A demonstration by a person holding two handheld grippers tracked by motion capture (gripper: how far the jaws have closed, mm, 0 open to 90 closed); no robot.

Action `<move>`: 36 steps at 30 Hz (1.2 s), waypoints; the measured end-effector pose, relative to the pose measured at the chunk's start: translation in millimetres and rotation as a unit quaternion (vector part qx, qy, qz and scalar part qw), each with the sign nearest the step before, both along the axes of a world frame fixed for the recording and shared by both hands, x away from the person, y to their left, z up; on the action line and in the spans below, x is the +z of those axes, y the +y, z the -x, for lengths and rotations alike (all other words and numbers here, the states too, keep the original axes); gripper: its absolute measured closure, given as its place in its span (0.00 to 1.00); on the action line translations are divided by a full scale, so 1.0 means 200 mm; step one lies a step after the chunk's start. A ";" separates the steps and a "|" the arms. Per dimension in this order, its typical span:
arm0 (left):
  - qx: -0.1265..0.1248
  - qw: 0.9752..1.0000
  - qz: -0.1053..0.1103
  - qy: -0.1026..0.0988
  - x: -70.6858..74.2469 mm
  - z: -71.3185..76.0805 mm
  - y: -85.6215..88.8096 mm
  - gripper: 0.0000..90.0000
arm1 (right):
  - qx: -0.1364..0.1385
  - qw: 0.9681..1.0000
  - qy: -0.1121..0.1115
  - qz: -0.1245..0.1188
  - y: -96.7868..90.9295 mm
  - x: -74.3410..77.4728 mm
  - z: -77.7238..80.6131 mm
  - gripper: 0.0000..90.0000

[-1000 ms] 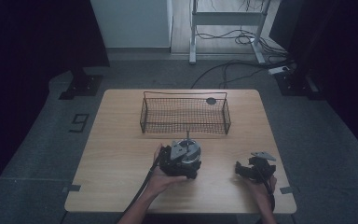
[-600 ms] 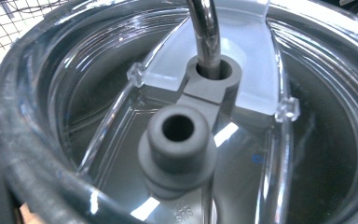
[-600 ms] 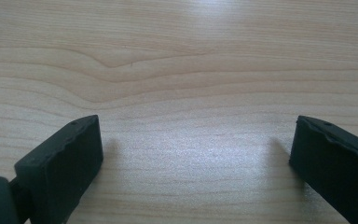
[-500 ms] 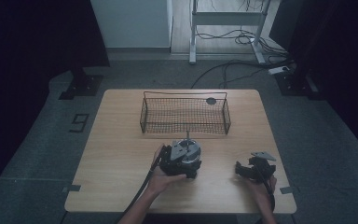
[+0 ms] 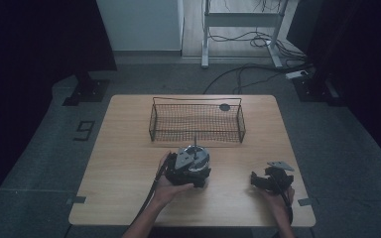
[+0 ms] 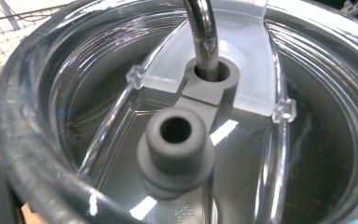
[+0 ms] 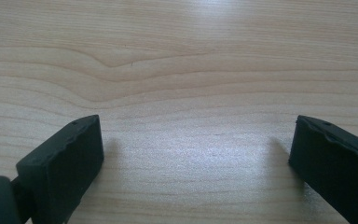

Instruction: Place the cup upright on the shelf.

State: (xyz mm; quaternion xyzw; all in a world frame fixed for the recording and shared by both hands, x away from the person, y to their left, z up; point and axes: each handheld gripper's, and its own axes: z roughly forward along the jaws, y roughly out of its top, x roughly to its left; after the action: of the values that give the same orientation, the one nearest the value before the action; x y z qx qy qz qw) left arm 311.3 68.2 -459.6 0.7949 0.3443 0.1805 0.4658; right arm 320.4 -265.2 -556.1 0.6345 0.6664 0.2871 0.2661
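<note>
A round metal cup with a clear lid (image 6: 279, 154) stands on the table (image 5: 129, 148) just in front of the wire basket (image 5: 198, 130). A metal straw (image 6: 204, 32) rises through the lid beside a grey stopper (image 6: 176, 140). My left gripper (image 5: 186, 171) sits right against the cup (image 5: 198, 159), a hand behind it. Its jaws have just been closing, but their tips are hidden, so I cannot tell whether they press on the cup. My right gripper (image 7: 196, 140) rests near the table's front right (image 5: 260, 179), open over bare wood.
The black wire basket stands across the table's far half, with a small dark disc (image 5: 224, 107) at its far right corner. Cables trail from both grippers off the front edge. Beyond the table are a floor, desk legs and wires.
</note>
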 end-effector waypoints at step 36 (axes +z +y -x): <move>0.039 0.999 0.029 -0.014 0.18 -0.10 0.20 0.04 | -0.001 1.000 0.000 0.000 0.00 0.00 0.00 0.03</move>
State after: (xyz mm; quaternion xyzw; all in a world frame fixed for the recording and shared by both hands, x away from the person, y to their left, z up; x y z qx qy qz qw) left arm 331.2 109.0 -424.2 0.7643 0.3737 0.2002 0.4858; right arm 320.4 -265.2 -556.2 0.6350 0.6658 0.2872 0.2664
